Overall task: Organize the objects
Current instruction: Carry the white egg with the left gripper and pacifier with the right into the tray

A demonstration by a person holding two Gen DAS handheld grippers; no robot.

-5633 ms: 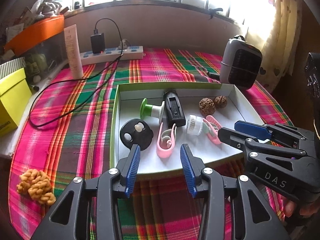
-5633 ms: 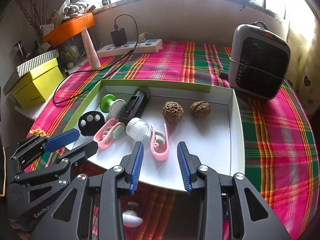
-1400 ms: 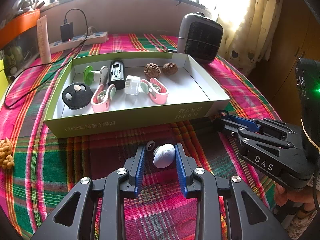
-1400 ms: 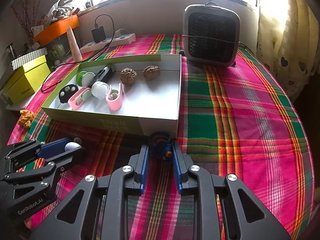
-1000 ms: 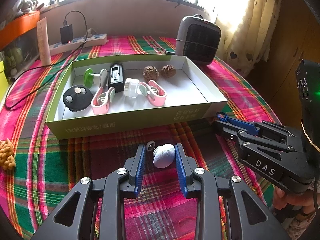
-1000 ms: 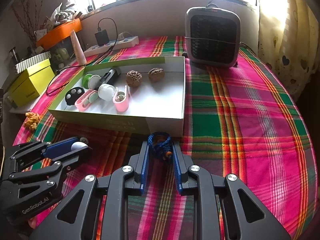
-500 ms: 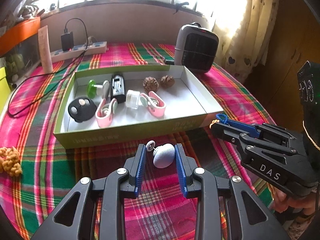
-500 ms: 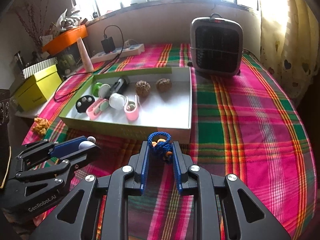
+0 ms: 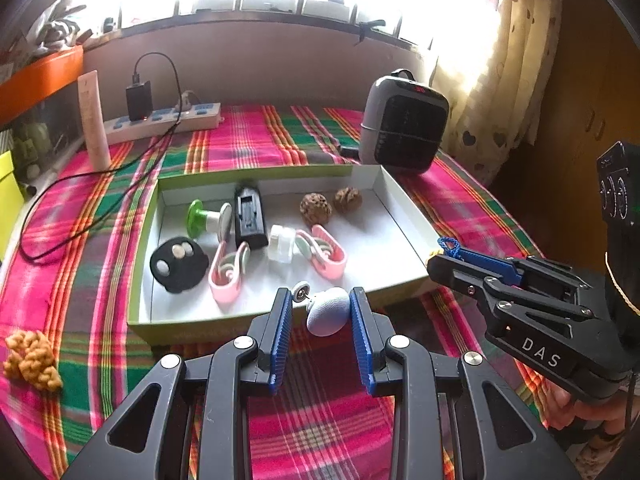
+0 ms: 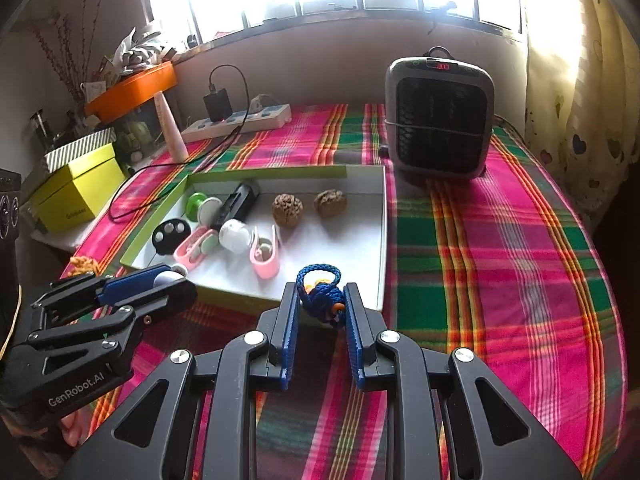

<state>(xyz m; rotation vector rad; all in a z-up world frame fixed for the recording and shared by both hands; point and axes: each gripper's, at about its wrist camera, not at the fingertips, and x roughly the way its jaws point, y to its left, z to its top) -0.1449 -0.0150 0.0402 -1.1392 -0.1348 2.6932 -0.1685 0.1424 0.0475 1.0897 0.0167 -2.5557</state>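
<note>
My left gripper (image 9: pixel 320 312) is shut on a small white egg-shaped object (image 9: pixel 327 310) with a little wheel, held above the near wall of the green-sided box (image 9: pixel 404 204). My right gripper (image 10: pixel 320 304) is shut on a blue braided cord knot (image 10: pixel 319 290), held over the box's near right corner (image 10: pixel 382 240). The box holds two walnuts (image 9: pixel 316 208), a black device (image 9: pixel 250 216), a green spool (image 9: pixel 200 216), a black disc (image 9: pixel 178 258), two pink clips (image 9: pixel 326 252) and a white cap (image 9: pixel 281 242). The right gripper also shows in the left wrist view (image 9: pixel 444 254).
A grey heater (image 10: pixel 438 120) stands behind the box at the right. A power strip (image 9: pixel 160 122) with a charger and cable lies at the back left, next to a tube (image 9: pixel 94 120). A yellow knitted lump (image 9: pixel 32 360) lies on the plaid cloth at left. A yellow box (image 10: pixel 76 190) stands at far left.
Both grippers have risen and moved forward with their objects, from the cloth in front of the box to above its near wall. Both stay shut.
</note>
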